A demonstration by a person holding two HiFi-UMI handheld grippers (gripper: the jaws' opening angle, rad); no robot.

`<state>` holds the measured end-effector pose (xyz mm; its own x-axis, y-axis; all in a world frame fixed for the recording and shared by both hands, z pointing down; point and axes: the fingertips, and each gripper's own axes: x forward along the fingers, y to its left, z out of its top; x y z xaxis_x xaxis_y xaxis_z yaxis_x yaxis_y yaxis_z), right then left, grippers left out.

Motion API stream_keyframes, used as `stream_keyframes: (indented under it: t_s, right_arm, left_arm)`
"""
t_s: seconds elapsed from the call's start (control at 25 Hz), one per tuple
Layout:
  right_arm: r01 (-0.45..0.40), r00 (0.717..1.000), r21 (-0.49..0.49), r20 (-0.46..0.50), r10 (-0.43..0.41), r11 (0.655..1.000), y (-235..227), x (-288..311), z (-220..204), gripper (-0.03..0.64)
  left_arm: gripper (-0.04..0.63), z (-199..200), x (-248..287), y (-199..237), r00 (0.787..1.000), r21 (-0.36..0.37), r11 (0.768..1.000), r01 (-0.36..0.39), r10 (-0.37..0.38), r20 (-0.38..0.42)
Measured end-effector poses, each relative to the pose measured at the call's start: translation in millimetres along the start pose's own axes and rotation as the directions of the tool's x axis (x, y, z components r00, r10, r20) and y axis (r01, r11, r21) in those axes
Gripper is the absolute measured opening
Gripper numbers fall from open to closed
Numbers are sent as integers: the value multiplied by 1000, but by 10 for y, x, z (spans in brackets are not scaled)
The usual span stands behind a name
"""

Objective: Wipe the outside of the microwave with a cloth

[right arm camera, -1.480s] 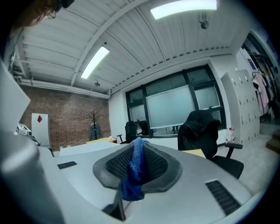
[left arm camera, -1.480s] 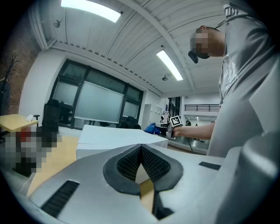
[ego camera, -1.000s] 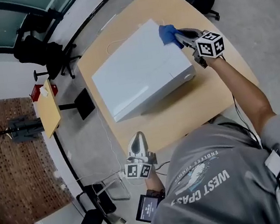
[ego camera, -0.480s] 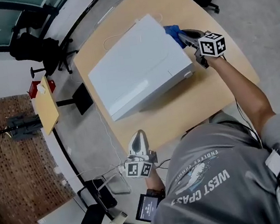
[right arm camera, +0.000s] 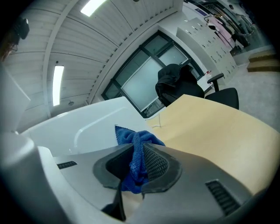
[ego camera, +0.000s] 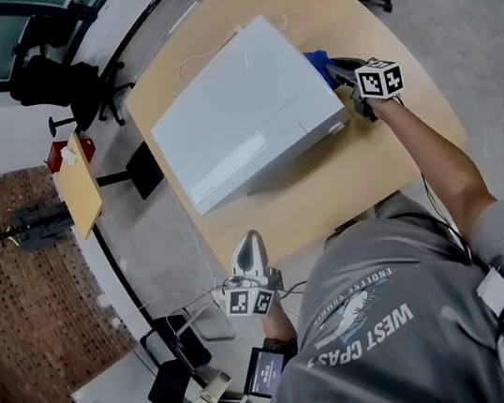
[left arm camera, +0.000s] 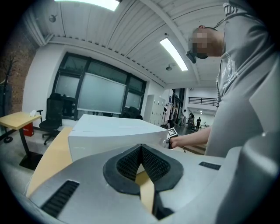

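Nearest is the person's grey shirt point(ego camera: 393, 316), a soft knit with white print across it in which the word "WEST" can be read. Just left of it, off the near edge of the table point(ego camera: 344, 181), the left gripper point(left arm camera: 141, 151) has its ribbed black pads pressed together with nothing between them; a cube with black-and-white square markers sits on it. The table is pale wood, smooth, with a rounded edge. On it stands the microwave point(ego camera: 239, 117), a plain white box with smooth, flat faces and a small round knob point(ego camera: 342, 122) at its near right corner. At the microwave's right side, toward the far end, the right gripper point(right arm camera: 136, 159) is clamped on a blue cloth point(right arm camera: 133, 144), a fluffy, bunched fabric that sticks out past the pads and lies against the white casing. A thin white cable point(ego camera: 201, 57) curls on the table beyond the microwave. Farther off stand black office chairs point(ego camera: 58, 84) and a small wooden side table point(ego camera: 78, 190).
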<state>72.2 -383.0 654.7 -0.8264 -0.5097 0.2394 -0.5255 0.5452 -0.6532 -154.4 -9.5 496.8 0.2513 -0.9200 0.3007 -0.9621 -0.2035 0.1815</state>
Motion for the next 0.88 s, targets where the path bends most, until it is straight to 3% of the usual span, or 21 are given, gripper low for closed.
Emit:
stream_keyframes:
  t_s: [0.36,0.68,0.88]
  right_arm:
    - [16,996,66,-93,-10,998,-229,93,-422,77]
    - [86,985,26,-154,-81,996,-361,89,-558,77]
    - [84,984,25,-161,-79,996,-337,87,-511,76]
  left_arm:
    - [23,-93,-37,-18,1000,-19,1000,-14,14,-8]
    - [23,-132,-74,-25,1000,-30,999,-25,25,0]
    - [23,-127,-104,-55,999,-31,999,-32,32,8]
